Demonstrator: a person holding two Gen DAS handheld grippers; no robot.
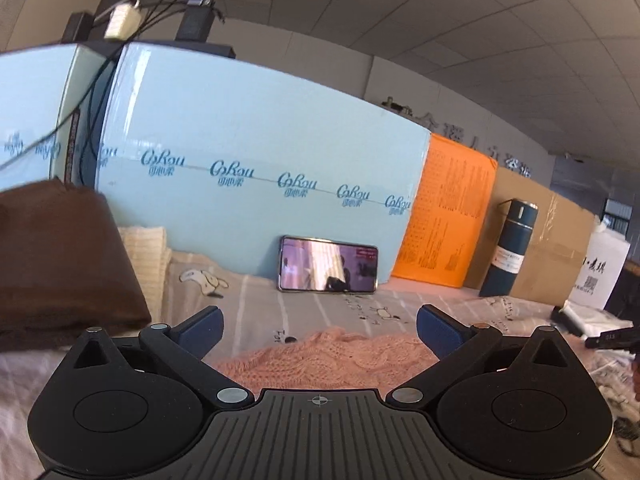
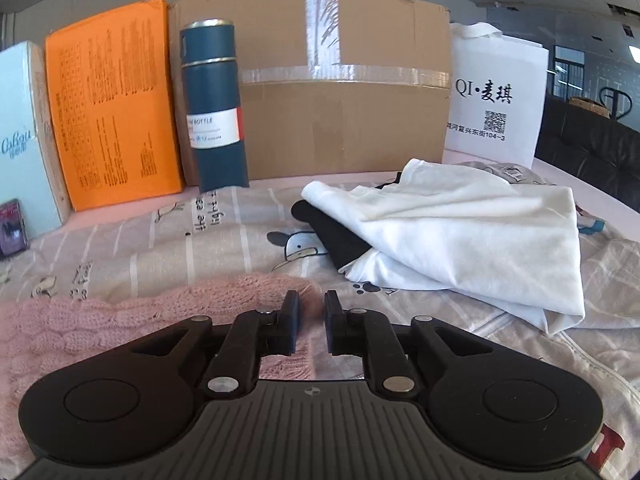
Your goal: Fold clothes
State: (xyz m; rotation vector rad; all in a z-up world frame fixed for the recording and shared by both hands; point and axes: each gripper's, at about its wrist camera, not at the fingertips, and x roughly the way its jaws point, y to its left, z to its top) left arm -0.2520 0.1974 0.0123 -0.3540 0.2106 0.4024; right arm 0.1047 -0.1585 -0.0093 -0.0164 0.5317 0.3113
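A pink knitted sweater [image 1: 320, 356] lies on the patterned bedsheet [image 1: 256, 300], right in front of my left gripper [image 1: 318, 326], which is open and empty above it. In the right wrist view the sweater [image 2: 100, 320] spreads to the left. My right gripper [image 2: 311, 304] has its jaws close together with a narrow gap, at the sweater's right edge; pink fuzz shows between them, but a grip is unclear. A pile of white and black clothes [image 2: 460, 232] lies to the right.
A folded brown cloth [image 1: 60, 264] and a cream knit [image 1: 146, 264] sit at the left. A phone [image 1: 328, 264] leans on a light blue box [image 1: 260, 160]. An orange box [image 2: 112, 108], a dark bottle [image 2: 214, 104], a cardboard box [image 2: 344, 92] and a white bag [image 2: 496, 92] line the back.
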